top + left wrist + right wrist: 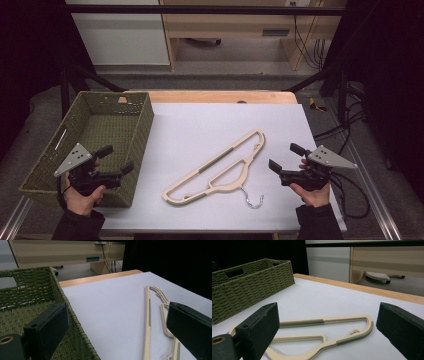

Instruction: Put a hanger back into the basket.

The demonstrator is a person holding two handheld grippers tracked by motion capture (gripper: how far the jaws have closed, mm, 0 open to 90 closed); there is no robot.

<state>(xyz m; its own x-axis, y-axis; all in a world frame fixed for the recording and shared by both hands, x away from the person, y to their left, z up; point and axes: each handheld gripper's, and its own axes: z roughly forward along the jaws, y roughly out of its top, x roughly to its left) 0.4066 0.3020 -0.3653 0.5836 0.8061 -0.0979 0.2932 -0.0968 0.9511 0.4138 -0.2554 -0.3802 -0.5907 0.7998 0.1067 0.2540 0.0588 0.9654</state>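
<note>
The cream hanger [220, 169] lies flat on the white table top [200, 120], mid-table, its metal hook [255, 200] toward the near edge. The left gripper [116, 158] hovers over the near right corner of the green woven basket [50, 165], jaws spread, holding nothing. The right gripper [286, 156] waits just right of the hanger, likewise released. I judge this the approach: next, 1 gripper must close on the frame.

Cream hanger [220, 167] flat on white tabletop [200, 125]

Each black hand-held gripper [114, 159] carries a grey triangular plate; dark sleeves.
</note>
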